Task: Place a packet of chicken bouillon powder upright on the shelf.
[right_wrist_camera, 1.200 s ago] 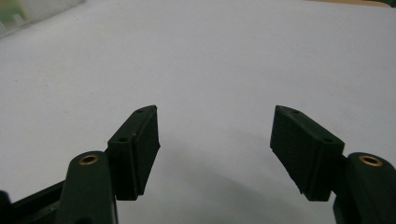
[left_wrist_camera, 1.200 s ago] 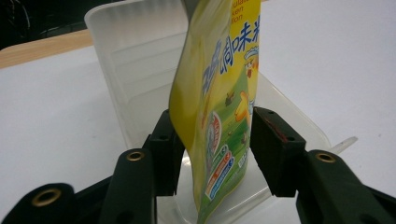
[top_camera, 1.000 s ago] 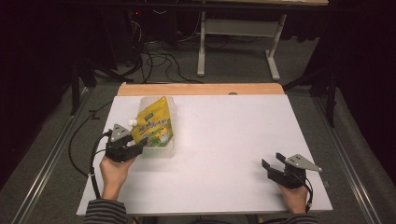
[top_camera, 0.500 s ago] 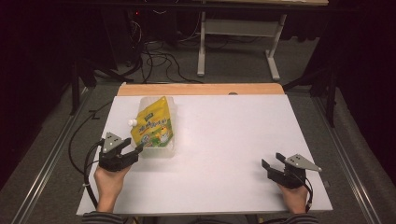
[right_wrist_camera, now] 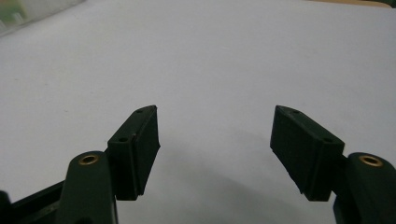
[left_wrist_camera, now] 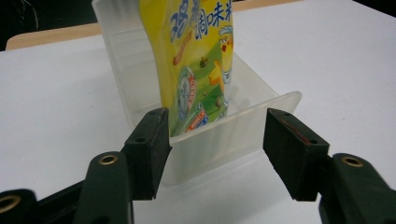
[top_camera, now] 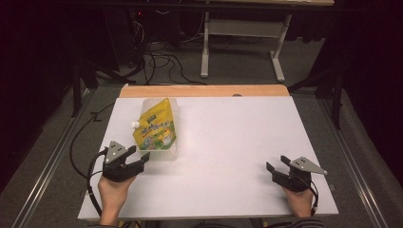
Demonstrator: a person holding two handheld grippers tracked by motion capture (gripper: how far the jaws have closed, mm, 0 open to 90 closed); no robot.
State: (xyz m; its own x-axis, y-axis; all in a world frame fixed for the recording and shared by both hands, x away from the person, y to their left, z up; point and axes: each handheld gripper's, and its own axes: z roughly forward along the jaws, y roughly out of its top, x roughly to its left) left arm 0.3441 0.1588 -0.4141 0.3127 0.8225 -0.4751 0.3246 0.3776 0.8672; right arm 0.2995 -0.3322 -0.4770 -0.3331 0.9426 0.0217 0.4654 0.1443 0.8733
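Note:
A yellow spouted pouch (top_camera: 154,127) stands tilted in a translucent plastic box (top_camera: 167,155) at the table's left. Seen from the left gripper view, the pouch (left_wrist_camera: 196,70) leans inside the box (left_wrist_camera: 233,135), whose near end wall lies just beyond the jaw tips. My left gripper (top_camera: 141,156) (left_wrist_camera: 217,151) is open; its jaws have just been opening and the pads stand apart from the box's wall, pressing on nothing. My right gripper (top_camera: 276,164) (right_wrist_camera: 215,140) rests open near the table's front right, over bare white surface.
The white table (top_camera: 228,142) has a wooden strip (top_camera: 204,90) along its far edge. Beyond it stand a metal table frame (top_camera: 242,42) and cables (top_camera: 157,57) on the floor. A cable trails from the left gripper off the table's left edge.
My left gripper has drawn back from the box toward the person and its jaws have spread wider. The box and pouch stay in place. The right gripper has not moved.

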